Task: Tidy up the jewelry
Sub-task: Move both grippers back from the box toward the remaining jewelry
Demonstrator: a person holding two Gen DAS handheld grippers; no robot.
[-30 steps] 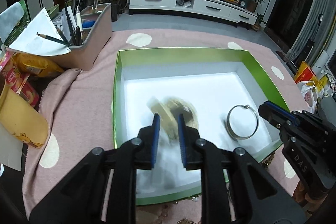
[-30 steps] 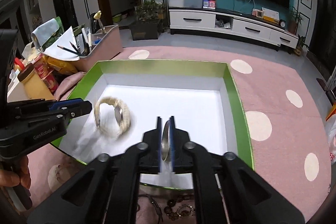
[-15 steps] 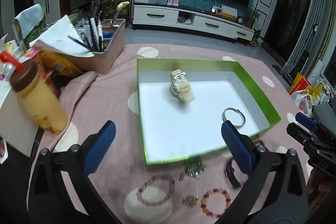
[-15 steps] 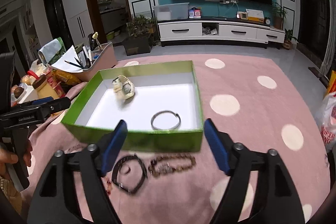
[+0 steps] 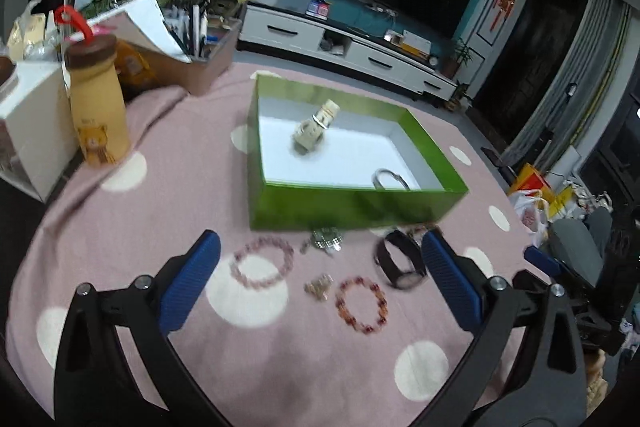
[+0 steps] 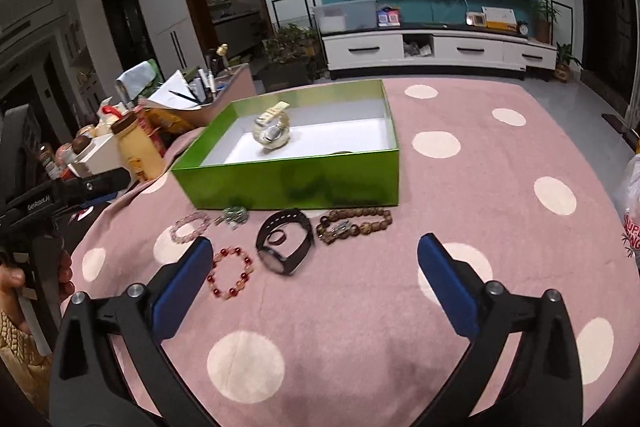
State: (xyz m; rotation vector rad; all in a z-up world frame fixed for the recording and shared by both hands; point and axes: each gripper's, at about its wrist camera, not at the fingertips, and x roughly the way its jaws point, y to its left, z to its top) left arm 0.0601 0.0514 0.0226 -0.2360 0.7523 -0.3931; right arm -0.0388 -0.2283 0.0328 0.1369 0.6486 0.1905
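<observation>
A green box (image 5: 340, 203) with a white floor holds a cream watch (image 5: 314, 135) and a silver bangle (image 5: 390, 179). On the pink dotted cloth in front of it lie a pink bead bracelet (image 5: 262, 263), a red bead bracelet (image 5: 362, 305), a black watch (image 5: 400, 263), a small silvery piece (image 5: 326, 239) and a brown bead bracelet (image 6: 354, 223). My left gripper (image 5: 320, 237) stands open and empty above these loose pieces. My right gripper (image 6: 314, 241) has its jaws opening, with nothing between them, near the black watch (image 6: 286, 241).
A yellow bottle (image 5: 98, 107), a white carton (image 5: 28, 123) and a tub of pens and paper (image 5: 200, 67) crowd the table's left side. A hand (image 6: 12, 283) holds the left gripper at the left edge of the right wrist view. Bags lie on the floor at right.
Both grippers let go of their pieces in the box, the cream watch and the silver bangle, opened wide and drew back toward the near side of the table.
</observation>
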